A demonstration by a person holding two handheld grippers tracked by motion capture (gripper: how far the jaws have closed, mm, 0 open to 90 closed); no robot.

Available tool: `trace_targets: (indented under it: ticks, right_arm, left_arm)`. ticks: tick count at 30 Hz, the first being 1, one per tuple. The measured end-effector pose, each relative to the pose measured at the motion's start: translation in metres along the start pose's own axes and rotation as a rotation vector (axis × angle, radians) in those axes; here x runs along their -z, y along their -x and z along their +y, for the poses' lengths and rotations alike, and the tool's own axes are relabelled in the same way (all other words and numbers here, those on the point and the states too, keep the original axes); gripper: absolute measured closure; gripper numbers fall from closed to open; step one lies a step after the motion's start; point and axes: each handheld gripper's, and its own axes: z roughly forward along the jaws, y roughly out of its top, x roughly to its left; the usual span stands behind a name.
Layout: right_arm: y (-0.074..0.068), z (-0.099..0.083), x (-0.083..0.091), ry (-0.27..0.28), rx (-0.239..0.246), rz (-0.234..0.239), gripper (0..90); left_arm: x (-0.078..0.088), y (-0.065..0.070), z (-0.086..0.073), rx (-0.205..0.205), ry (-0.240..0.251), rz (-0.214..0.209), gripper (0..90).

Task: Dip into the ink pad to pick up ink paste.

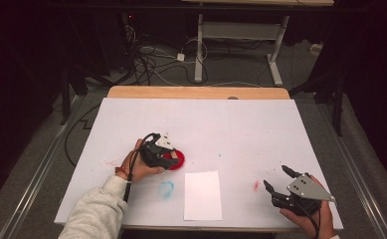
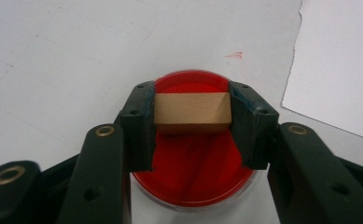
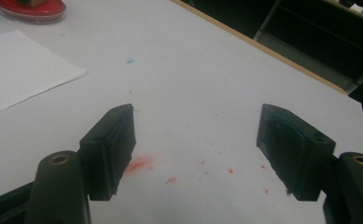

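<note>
Left of centre in the high view, the left gripper [image 1: 167, 160] tilts down over the red dish [image 2: 195, 184], its fingers clamping a wooden block [image 2: 191, 113] just above it, while the right gripper [image 1: 276, 180] rests at lower right of the desk [image 1: 241, 124], fingers spread wide and empty.

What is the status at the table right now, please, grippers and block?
Left gripper shut on wooden block, over the red dish. Right gripper open, nothing between its jaws, above red smears. White paper sheet beside the dish; nothing obstructing.
</note>
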Motion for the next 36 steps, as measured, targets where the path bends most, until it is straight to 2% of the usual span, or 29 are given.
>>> trace_targets:
  ticks: [3, 4, 9, 13, 20, 24, 25, 28, 35, 36]
  right_arm:
    - [0.000, 0.000, 0.000, 0.002, 0.006, 0.003, 28.3]
    - [0.000, 0.000, 0.001, 0.003, 0.004, 0.002, 28.3]
    - [0.000, 0.000, 0.001, 0.000, 0.002, 0.001, 28.1]
    - [-0.001, 0.000, 0.001, -0.007, 0.006, 0.005, 28.1]
    - [-0.003, 0.000, 0.001, -0.016, 0.013, 0.012, 28.1]
    - [-0.003, 0.000, 0.001, -0.012, 0.011, 0.008, 28.1]
    - [-0.003, -0.001, 0.001, -0.013, 0.011, 0.008, 28.1]
    - [-0.003, -0.001, 0.002, -0.017, 0.016, 0.008, 28.1]
    - [-0.004, -0.001, 0.001, -0.023, 0.020, 0.011, 28.1]
    - [-0.004, -0.001, 0.001, -0.025, 0.022, 0.009, 28.1]
  left_arm:
    - [0.006, 0.002, 0.003, -0.014, -0.002, 0.018, 53.6]
    - [0.010, 0.003, 0.005, -0.015, 0.011, 0.014, 53.6]
    - [0.038, 0.004, 0.010, -0.015, 0.074, 0.054, 53.6]
    - [0.055, 0.006, 0.013, -0.024, 0.108, 0.061, 53.6]
    - [0.065, 0.008, 0.016, -0.024, 0.131, 0.077, 53.6]
    - [0.063, 0.008, 0.015, -0.023, 0.135, 0.072, 53.5]
    - [0.062, 0.008, 0.015, -0.033, 0.121, 0.072, 53.6]
    - [0.051, 0.008, 0.013, -0.027, 0.107, 0.059, 53.5]
    - [0.023, 0.011, 0.009, -0.043, 0.005, 0.036, 53.5]
    - [0.020, 0.012, 0.009, -0.048, -0.015, 0.044, 53.5]
